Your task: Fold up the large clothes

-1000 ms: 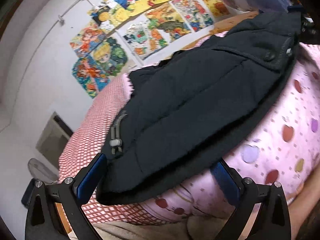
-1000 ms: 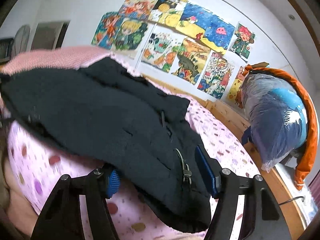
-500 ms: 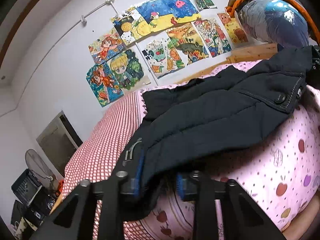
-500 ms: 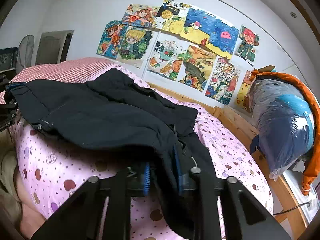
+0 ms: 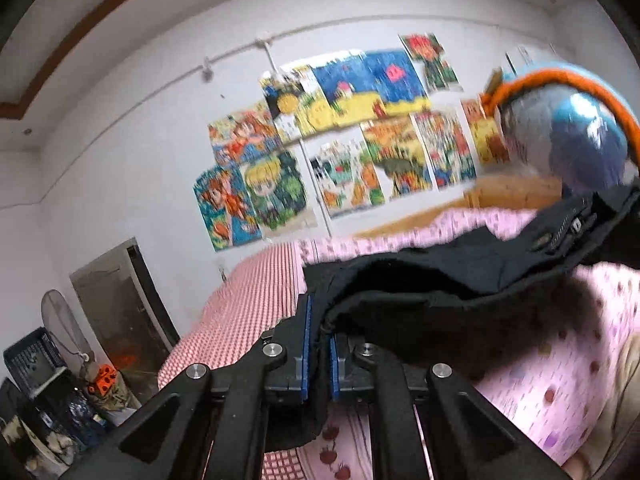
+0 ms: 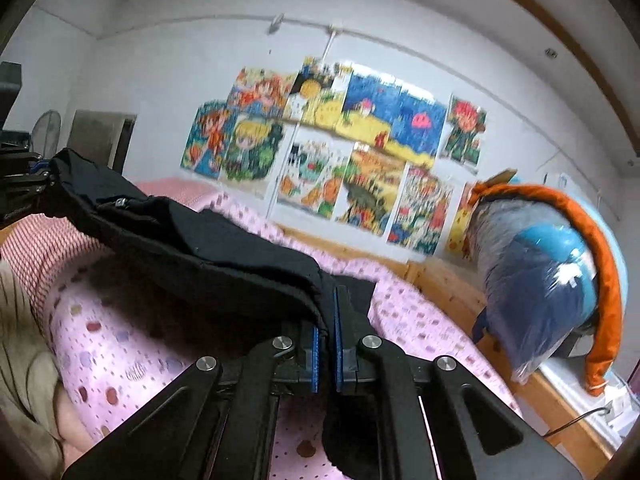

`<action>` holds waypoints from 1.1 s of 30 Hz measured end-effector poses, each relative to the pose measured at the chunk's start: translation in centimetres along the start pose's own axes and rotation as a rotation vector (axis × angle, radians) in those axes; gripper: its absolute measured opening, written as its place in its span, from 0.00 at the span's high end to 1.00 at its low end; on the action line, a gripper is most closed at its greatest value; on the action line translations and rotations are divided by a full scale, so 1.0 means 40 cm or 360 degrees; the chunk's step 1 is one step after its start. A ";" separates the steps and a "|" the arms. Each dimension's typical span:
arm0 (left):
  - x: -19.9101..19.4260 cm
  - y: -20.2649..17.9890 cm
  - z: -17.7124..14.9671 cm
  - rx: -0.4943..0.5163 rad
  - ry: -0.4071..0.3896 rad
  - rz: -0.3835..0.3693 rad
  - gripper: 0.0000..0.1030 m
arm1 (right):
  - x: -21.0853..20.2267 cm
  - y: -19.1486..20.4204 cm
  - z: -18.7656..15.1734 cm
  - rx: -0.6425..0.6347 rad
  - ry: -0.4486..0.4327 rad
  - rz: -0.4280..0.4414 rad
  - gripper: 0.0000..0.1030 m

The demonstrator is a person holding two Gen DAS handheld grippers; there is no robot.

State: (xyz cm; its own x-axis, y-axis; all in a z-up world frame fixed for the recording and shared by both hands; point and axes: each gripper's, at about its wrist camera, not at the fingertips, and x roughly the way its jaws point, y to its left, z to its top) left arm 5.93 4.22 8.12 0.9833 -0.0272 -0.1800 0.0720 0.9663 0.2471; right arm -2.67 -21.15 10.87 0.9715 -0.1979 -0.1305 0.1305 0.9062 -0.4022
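Left gripper (image 5: 318, 344) and right gripper (image 6: 326, 342) are each clamped on the hem of the black padded jacket (image 5: 440, 292) — lifted at 12 o'clock off the pink dotted bedsheet (image 6: 404, 312), probably for folding it over.

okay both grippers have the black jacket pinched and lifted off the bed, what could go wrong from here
1. Each grip is thin: the left gripper and right gripper pinch only the edge of the black jacket, so the heavy fabric could slip out.
2. The middle sags toward the pink bedsheet and may drag or bunch, spoiling the fold.
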 end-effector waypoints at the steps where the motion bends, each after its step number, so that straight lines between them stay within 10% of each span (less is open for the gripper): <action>1: 0.000 0.009 0.018 -0.0040 -0.0009 -0.0004 0.93 | -0.015 -0.007 0.017 0.0015 -0.0025 -0.0006 0.95; 7: 0.101 0.094 0.128 -0.0629 0.0045 -0.0154 0.93 | 0.014 -0.058 0.138 0.0173 -0.0087 0.0019 0.95; 12: 0.228 0.115 0.180 -0.0801 0.0078 -0.0143 0.93 | 0.143 -0.083 0.232 0.0181 -0.0116 -0.0005 0.95; 33: 0.797 -0.009 0.329 -0.0308 0.0254 -0.0007 0.93 | 0.837 -0.052 0.365 0.0099 0.0099 -0.0082 0.95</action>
State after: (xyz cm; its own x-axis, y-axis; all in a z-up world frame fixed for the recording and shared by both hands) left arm 39.45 -0.36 14.81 0.9431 -0.0056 -0.3323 0.0277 0.9977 0.0617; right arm 32.49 -24.21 20.58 0.9493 -0.2659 -0.1679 0.1940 0.9153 -0.3529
